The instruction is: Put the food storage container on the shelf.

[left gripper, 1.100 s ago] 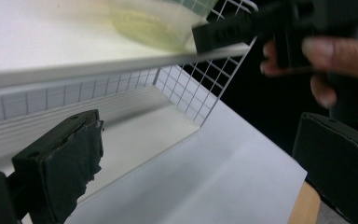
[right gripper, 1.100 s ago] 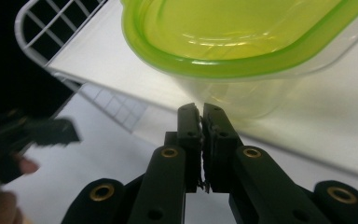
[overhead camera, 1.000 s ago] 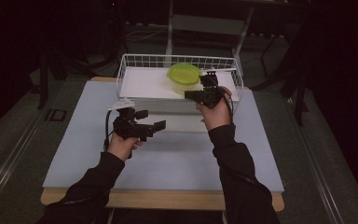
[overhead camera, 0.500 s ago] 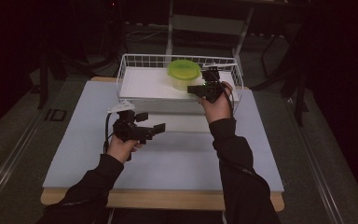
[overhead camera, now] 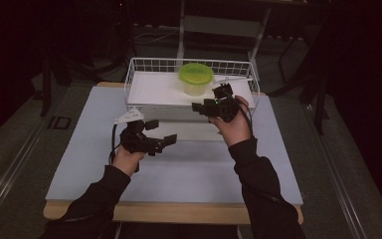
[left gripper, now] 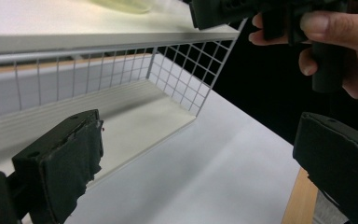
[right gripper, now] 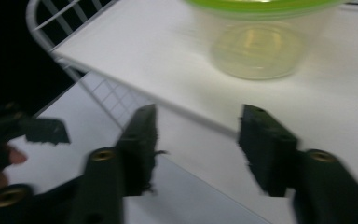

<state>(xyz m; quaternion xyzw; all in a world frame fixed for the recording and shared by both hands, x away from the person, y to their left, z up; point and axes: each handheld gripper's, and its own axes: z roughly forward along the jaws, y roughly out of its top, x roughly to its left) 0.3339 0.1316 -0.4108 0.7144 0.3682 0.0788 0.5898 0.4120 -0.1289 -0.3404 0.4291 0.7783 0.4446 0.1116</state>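
Note:
A clear tub with a green lid (overhead camera: pixel 196 78) stands upright on the white shelf of a wire rack (overhead camera: pixel 154 89). My right gripper (overhead camera: pixel 197 106) hovers at the rack's front right, just short of the tub and pointing left. In the right gripper view the tub (right gripper: pixel 258 46) lies ahead of the right gripper (right gripper: pixel 203 135). Its jaws have just been opening and nothing is between them. My left gripper (overhead camera: pixel 161 132) hangs open and empty over the mat in front of the rack. The left gripper view looks past the left gripper (left gripper: pixel 200 158) at the rack's mesh side (left gripper: pixel 182 70).
The rack sits at the far edge of a pale blue mat (overhead camera: pixel 179 169) on a wooden table (overhead camera: pixel 179 213). A hand (left gripper: pixel 345 51) holding the right gripper fills the top right of the left gripper view. Dark floor and stands surround the table.
The right gripper first edged up toward the tub, then drew back toward the rack's front, and its jaws spread apart. The tub stays on the shelf. The left gripper kept still.

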